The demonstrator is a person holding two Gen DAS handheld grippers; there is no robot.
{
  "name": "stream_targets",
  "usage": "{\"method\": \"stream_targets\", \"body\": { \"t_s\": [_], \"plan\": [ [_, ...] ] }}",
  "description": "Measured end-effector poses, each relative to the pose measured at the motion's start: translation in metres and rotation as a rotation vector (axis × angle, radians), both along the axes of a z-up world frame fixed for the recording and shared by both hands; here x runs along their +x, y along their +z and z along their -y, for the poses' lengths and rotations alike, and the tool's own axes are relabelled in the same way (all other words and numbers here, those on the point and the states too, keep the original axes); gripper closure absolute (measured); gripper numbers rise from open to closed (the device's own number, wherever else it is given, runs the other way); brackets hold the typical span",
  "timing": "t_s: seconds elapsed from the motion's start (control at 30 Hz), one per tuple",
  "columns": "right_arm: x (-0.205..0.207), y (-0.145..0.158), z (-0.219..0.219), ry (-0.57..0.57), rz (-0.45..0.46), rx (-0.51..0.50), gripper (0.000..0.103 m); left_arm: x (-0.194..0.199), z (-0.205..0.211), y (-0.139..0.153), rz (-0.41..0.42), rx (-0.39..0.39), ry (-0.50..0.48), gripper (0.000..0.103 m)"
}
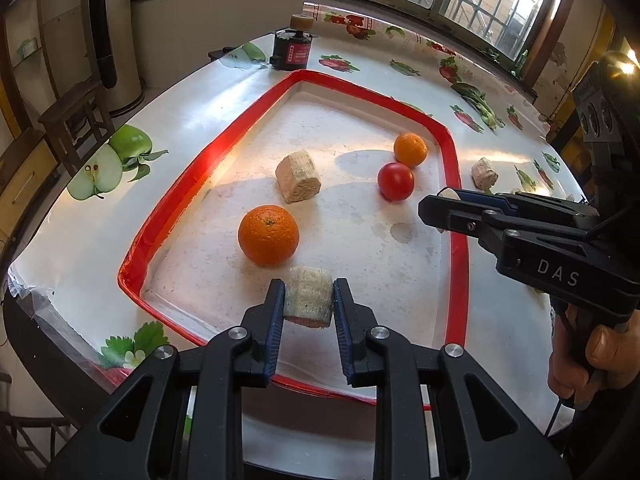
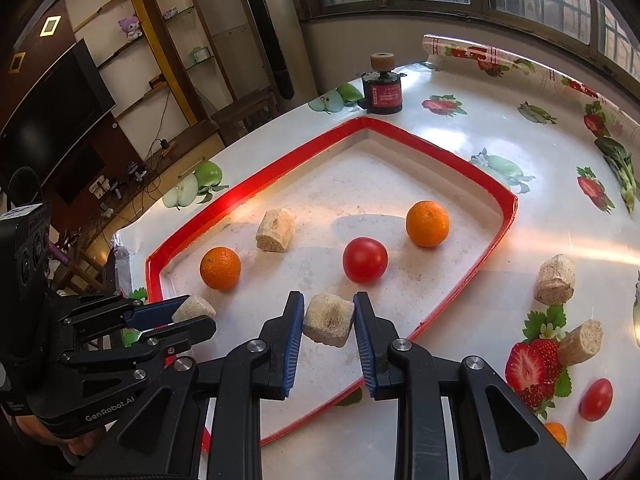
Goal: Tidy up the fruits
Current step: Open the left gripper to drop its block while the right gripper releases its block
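A white tray with a red rim (image 1: pixel 168 204) (image 2: pixel 496 200) lies on the table. In it lie a large orange (image 1: pixel 268 235) (image 2: pixel 220 268), a small orange (image 1: pixel 410 149) (image 2: pixel 427 223), a red tomato (image 1: pixel 395 181) (image 2: pixel 365 260) and a beige chunk (image 1: pixel 299 176) (image 2: pixel 276 230). My left gripper (image 1: pixel 308 304) (image 2: pixel 188 316) is shut on a beige chunk (image 1: pixel 308 296) (image 2: pixel 195 307) above the tray's near part. My right gripper (image 2: pixel 328 320) (image 1: pixel 442 200) is shut on another beige chunk (image 2: pixel 329 319) (image 1: pixel 448 192) over the tray's right side.
Outside the tray on the right lie two beige chunks (image 2: pixel 556 280) (image 2: pixel 580 342), a small tomato (image 2: pixel 596 400) and part of an orange (image 2: pixel 557 433). A black and red jar (image 1: pixel 291 50) (image 2: pixel 382 94) stands beyond the tray's far corner. The fruit-print tablecloth (image 1: pixel 92 168) covers the table.
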State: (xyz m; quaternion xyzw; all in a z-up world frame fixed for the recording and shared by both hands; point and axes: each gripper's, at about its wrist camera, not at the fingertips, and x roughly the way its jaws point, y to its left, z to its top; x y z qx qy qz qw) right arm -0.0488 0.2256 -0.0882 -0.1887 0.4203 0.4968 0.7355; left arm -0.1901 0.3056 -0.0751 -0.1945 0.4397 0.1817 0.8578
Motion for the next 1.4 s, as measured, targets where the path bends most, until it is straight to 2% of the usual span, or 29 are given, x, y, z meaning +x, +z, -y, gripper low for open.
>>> {"method": "stream_targets", "body": {
  "t_s": [0.47, 0.77, 0.8, 0.87, 0.9, 0.93, 0.97, 1.13, 1.4],
  "plan": [
    [0.013, -0.029, -0.014, -0.007, -0.016, -0.061, 0.077, 0.008, -0.006, -0.013, -0.027, -0.018, 0.011, 0.081],
    [0.013, -0.03, -0.016, -0.004, -0.009, -0.057, 0.076, 0.012, -0.006, -0.014, -0.042, -0.005, 0.018, 0.081],
    [0.013, -0.029, -0.015, -0.004, -0.01, -0.057, 0.076, 0.013, -0.006, -0.014, -0.045, -0.003, 0.017, 0.08],
    [0.013, -0.028, -0.015, -0.007, -0.011, -0.054, 0.069, 0.014, -0.004, -0.014, -0.054, 0.007, 0.022, 0.069],
    [0.013, -0.027, -0.014, -0.009, -0.008, -0.052, 0.061, 0.014, -0.003, -0.013, -0.056, 0.022, 0.026, 0.057],
    [0.012, -0.025, -0.013, -0.011, -0.004, -0.048, 0.054, 0.014, -0.002, -0.011, -0.058, 0.041, 0.03, 0.049],
    [0.012, -0.024, -0.012, -0.013, -0.002, -0.044, 0.052, 0.014, -0.001, -0.01, -0.061, 0.051, 0.032, 0.047],
    [0.013, -0.015, -0.006, -0.024, -0.005, -0.025, 0.05, 0.012, -0.002, -0.012, -0.076, 0.042, 0.035, 0.047],
    [0.007, 0.001, 0.012, -0.041, 0.013, 0.003, 0.046, 0.007, 0.005, -0.003, -0.055, 0.047, 0.025, 0.047]
  ]
}}
